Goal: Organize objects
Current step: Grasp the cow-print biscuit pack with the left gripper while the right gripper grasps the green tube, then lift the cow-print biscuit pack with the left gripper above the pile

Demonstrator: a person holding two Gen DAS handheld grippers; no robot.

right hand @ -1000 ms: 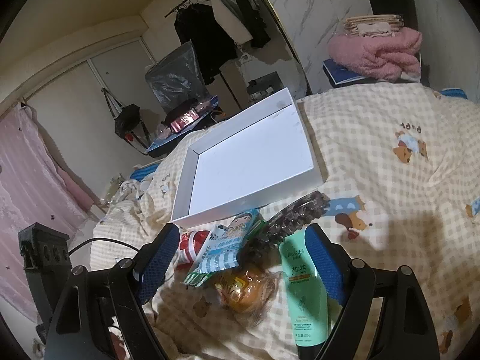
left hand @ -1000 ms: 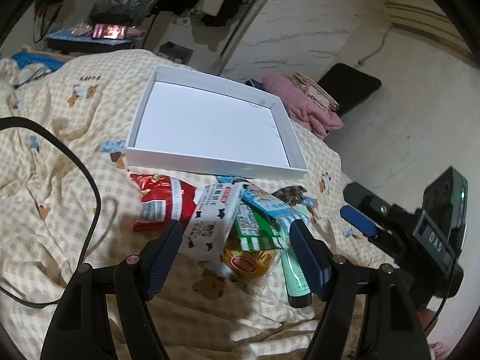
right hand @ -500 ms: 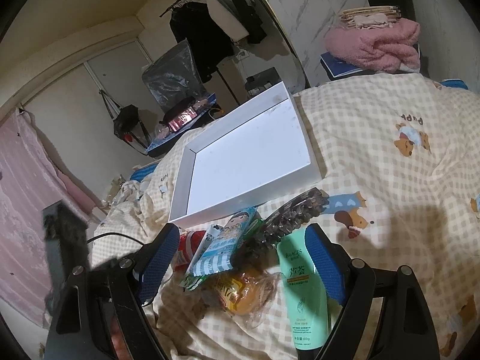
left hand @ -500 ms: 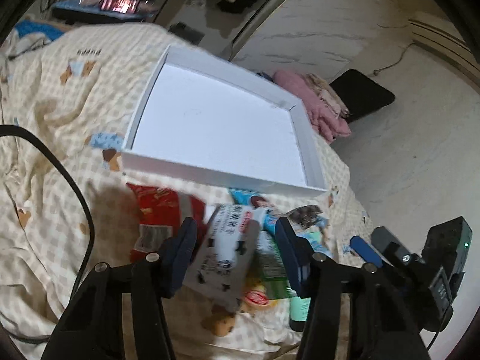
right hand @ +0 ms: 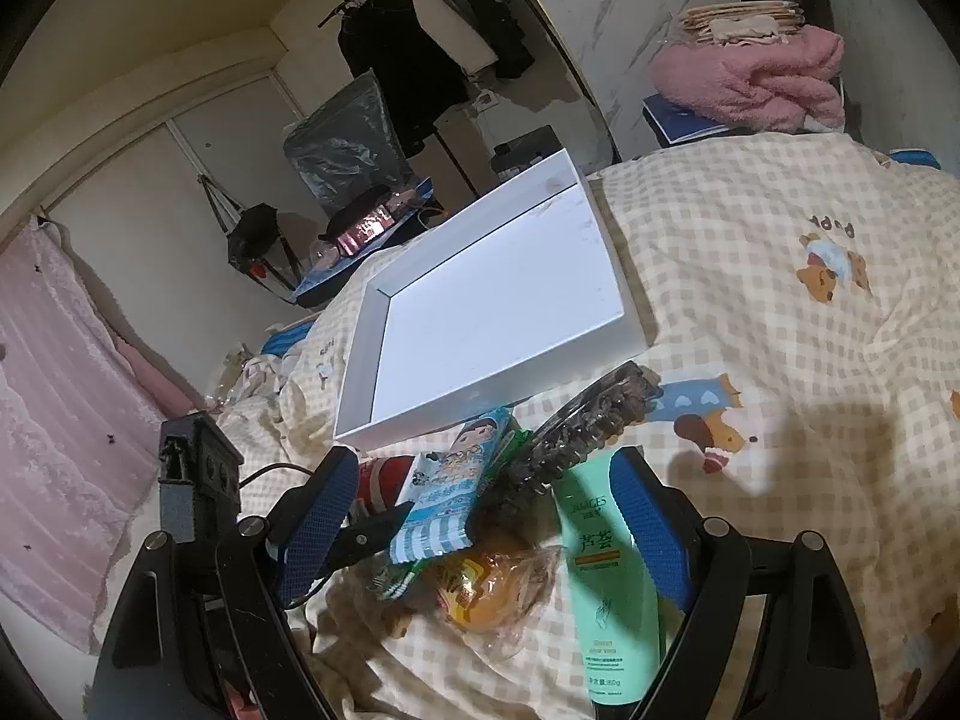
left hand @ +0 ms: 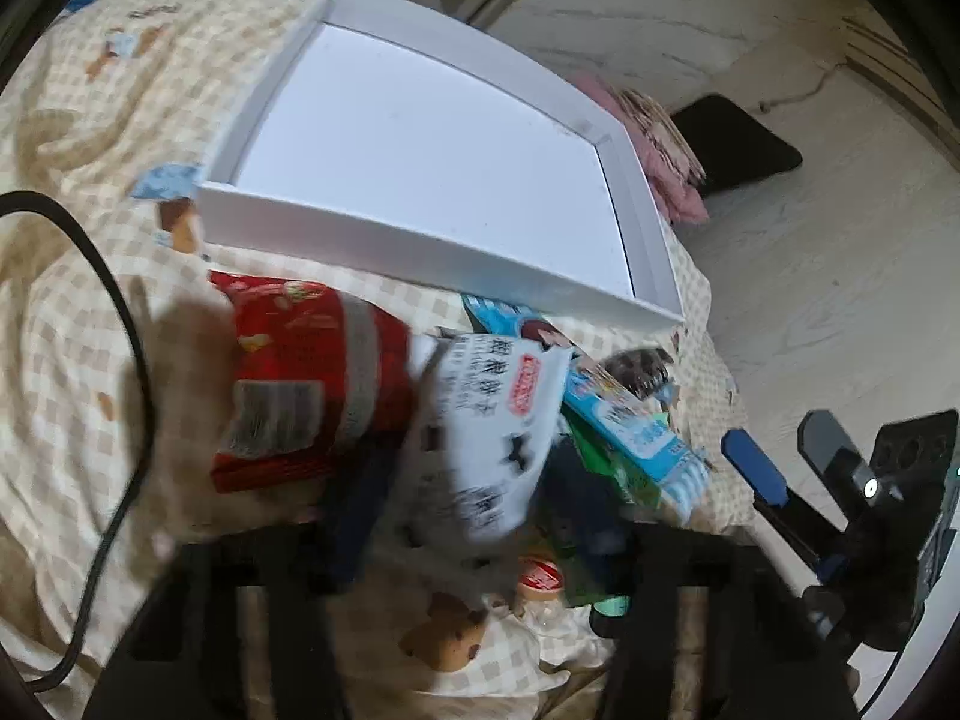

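A pile of small things lies on the checked bedspread (left hand: 72,396) in front of an empty white tray (left hand: 384,228). My left gripper (left hand: 468,504) is low over the pile, blurred, its jaws closing around a white packet with black spots (left hand: 498,420); I cannot make out a firm pinch. A red snack packet (left hand: 300,384) lies to its left and a blue striped packet (left hand: 636,432) to its right. My right gripper (right hand: 480,522) stands open over the same pile, above the blue striped packet (right hand: 450,492), a dark hairbrush (right hand: 576,426), a green tube (right hand: 606,588) and a bagged orange bun (right hand: 492,582).
The tray's rim (right hand: 360,372) faces me in the right wrist view. A black cable (left hand: 120,312) curves over the bedspread at the left. A pink blanket (right hand: 756,78) is heaped beyond the bed's far side, and the bed drops off to the floor (left hand: 840,276) on the right.
My left gripper has come forward and down onto the pile, and its jaws have narrowed around the white spotted packet. The right gripper has stayed where it was, equally wide.
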